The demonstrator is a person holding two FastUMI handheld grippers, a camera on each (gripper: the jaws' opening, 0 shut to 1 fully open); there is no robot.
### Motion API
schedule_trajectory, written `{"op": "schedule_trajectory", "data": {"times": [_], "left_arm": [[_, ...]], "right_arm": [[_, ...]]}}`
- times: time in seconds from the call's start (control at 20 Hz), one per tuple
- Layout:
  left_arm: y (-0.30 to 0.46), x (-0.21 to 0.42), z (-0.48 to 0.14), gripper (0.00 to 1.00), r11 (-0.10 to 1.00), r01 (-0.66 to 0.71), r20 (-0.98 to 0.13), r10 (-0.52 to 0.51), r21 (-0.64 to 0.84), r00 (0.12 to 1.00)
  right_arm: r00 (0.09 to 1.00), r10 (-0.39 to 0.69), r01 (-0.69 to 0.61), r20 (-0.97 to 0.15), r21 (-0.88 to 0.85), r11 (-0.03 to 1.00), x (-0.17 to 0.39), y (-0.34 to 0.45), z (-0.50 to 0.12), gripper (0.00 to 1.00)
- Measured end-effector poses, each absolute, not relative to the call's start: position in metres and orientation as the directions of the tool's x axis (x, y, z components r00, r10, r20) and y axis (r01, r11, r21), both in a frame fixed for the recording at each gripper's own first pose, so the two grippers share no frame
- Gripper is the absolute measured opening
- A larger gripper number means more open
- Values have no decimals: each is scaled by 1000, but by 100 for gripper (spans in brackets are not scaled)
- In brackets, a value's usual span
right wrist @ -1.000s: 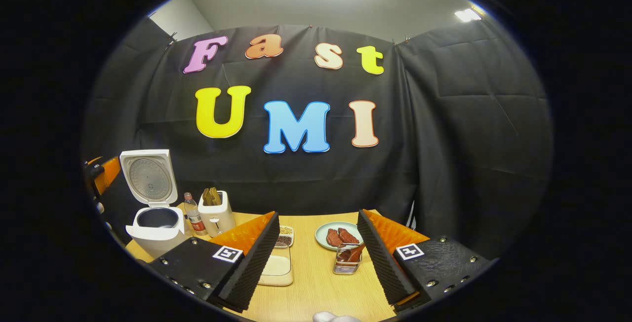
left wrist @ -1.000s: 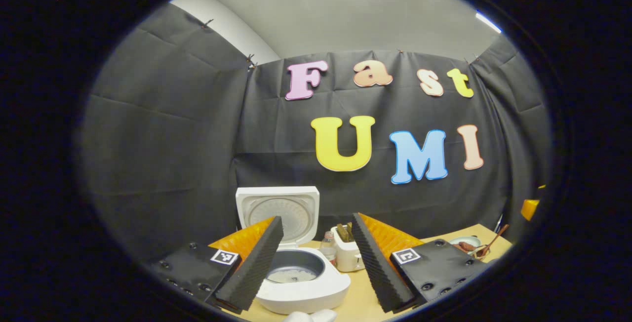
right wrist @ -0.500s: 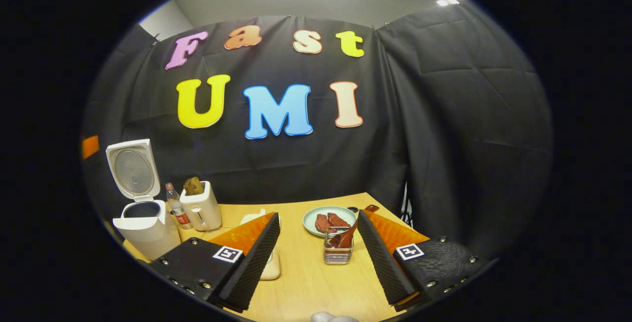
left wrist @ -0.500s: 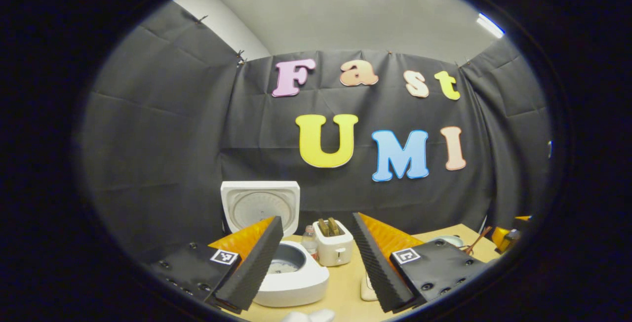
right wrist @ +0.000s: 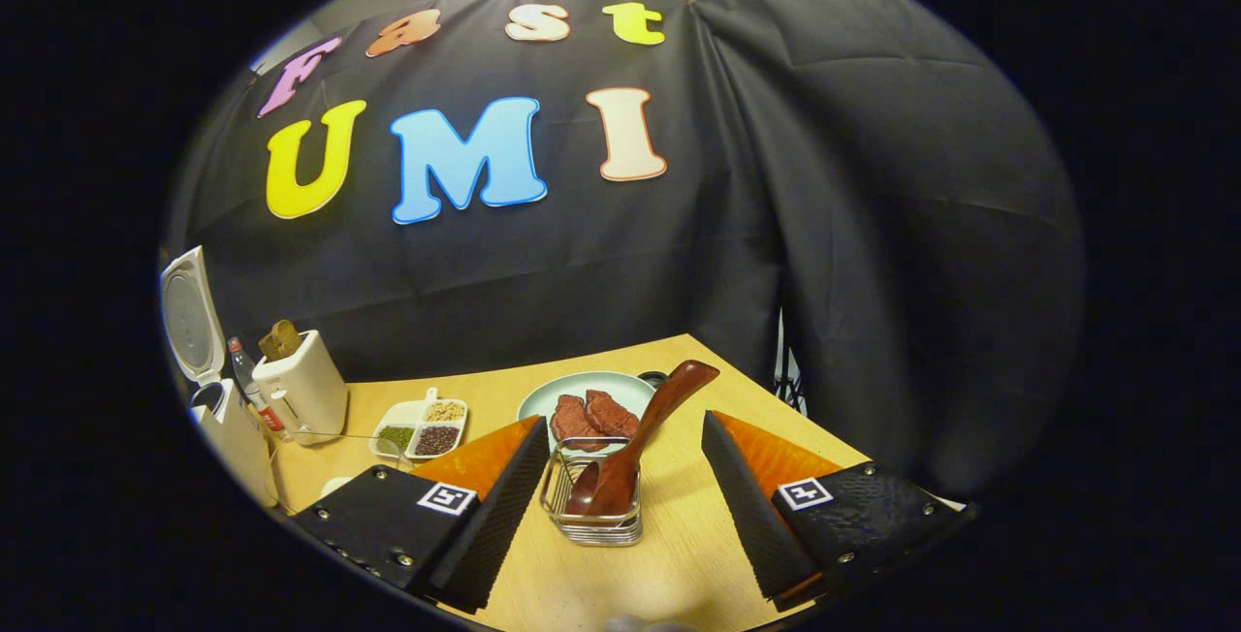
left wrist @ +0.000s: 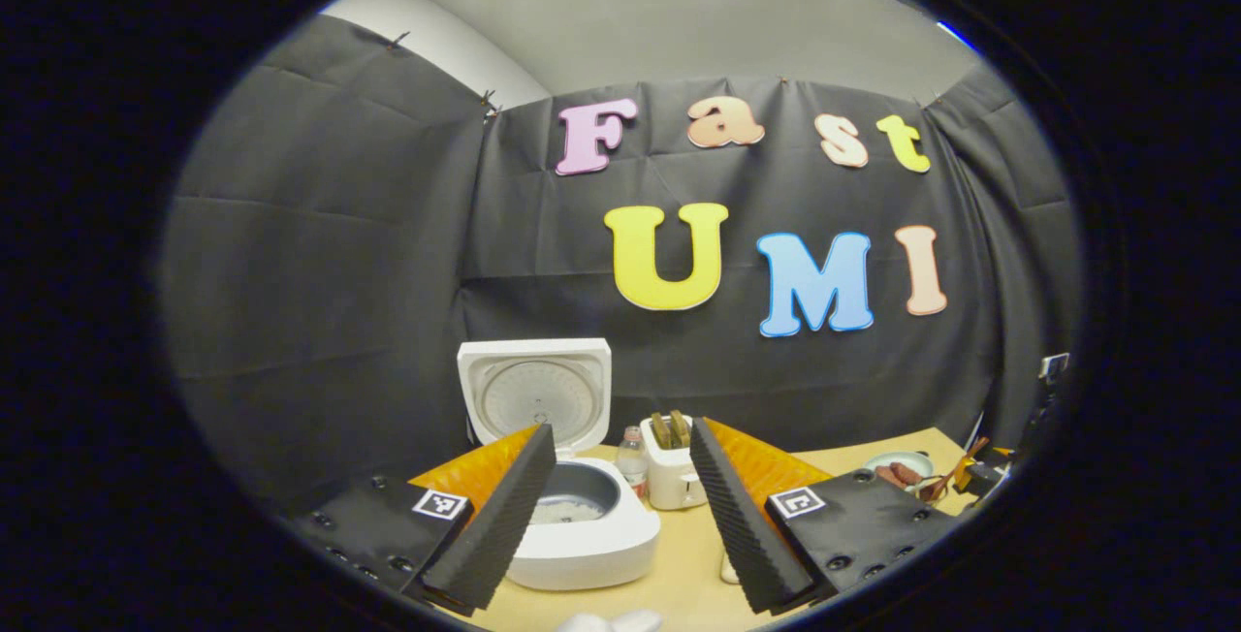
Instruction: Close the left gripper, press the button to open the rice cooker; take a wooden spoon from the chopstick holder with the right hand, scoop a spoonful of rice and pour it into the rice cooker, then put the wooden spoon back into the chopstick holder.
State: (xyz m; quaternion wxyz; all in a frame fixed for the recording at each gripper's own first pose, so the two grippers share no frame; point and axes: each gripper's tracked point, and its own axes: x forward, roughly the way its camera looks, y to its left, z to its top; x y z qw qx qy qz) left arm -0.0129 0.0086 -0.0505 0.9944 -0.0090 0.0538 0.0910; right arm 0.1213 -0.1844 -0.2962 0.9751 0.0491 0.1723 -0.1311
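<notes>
Left gripper (left wrist: 620, 506): fingers spread wide, holding nothing, raised above the table (left wrist: 679, 564) and facing the rice cooker (left wrist: 582, 535).

Rice cooker: white, lid upright and open, inner pot exposed with some rice at the bottom; it stands at the table's left end, between the left gripper's fingers in the left gripper view.

Toaster (left wrist: 674, 482): white, just right of the cooker, a small bottle (left wrist: 633, 462) between them.

Right gripper (right wrist: 620, 506): fingers wide apart, empty, facing the chopstick holder (right wrist: 593, 501).

Chopstick holder: clear wire-framed box on the table between the right gripper's fingers.

Wooden spoon (right wrist: 640, 438): dark brown, bowl down inside the holder, handle leaning up to the right.

Plate (right wrist: 582, 395): behind the holder, with reddish pieces.

Divided dish (right wrist: 422, 424): holds grains, left of the plate.
</notes>
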Motion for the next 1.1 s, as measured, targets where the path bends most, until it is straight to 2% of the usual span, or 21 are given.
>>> {"op": "schedule_trajectory", "data": {"times": [0.35,0.7,0.75,0.85,0.9,0.95,1.0,1.05,1.1], "left_arm": [[-7,2,-51,96,978,-207,-110,208,20,972],[-7,13,-57,99,976,-217,-125,220,34,968],[-7,14,-59,98,975,-218,-129,221,37,967],[-8,18,-59,98,976,-214,-133,217,36,967],[-8,20,-59,98,977,-212,-132,215,38,968],[-9,20,-58,97,977,-210,-129,214,40,968],[-9,21,-59,97,977,-210,-128,214,42,969],[-9,23,-59,97,977,-207,-128,211,43,969],[-9,23,-59,97,977,-206,-128,211,44,969]], "right_arm": [[887,-243,301,-392,94,949,176,-208,-338,97],[885,-235,307,-403,124,944,193,-212,-343,96],[882,-239,313,-405,128,941,193,-212,-341,91],[877,-214,306,-431,157,939,194,-209,-345,66],[873,-229,322,-431,156,934,192,-212,-342,57],[877,-217,314,-429,168,935,198,-212,-342,26],[879,-195,301,-434,189,935,194,-205,-340,27],[875,-203,311,-439,189,931,195,-204,-340,22],[876,-192,297,-442,182,937,194,-201,-339,21]]}}
